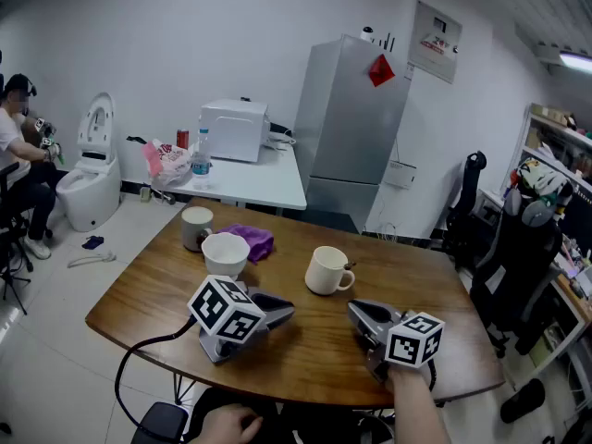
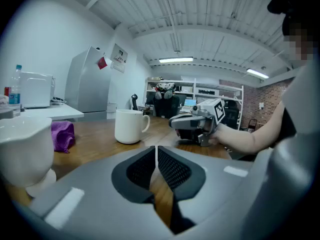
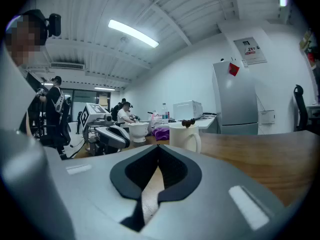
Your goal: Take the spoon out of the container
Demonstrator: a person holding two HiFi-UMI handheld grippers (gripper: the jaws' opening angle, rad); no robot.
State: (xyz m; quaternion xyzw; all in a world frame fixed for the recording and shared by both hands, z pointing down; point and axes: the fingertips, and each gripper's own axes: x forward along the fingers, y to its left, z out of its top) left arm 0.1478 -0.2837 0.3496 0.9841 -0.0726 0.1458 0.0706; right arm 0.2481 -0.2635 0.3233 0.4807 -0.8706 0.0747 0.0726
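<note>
Left gripper (image 1: 280,312): lies on the wooden counter (image 1: 305,359), no hand on it. Fingers (image 2: 172,170) pressed together at the tips, nothing between them.

Right gripper (image 1: 357,312): on the counter, held from behind by the right hand (image 1: 413,384). Fingers (image 3: 175,170) also closed tip to tip, nothing gripped.

Spoon (image 1: 349,266): in the white mug (image 1: 326,271). Only the dark handle end shows, above the rim on the mug's right side. The mug stands upright mid-counter, beyond both grippers, apart from them.

Left of the mug: white bowl (image 1: 225,253), grey cup (image 1: 196,228), purple cloth (image 1: 252,241) just beside the bowl.
</note>
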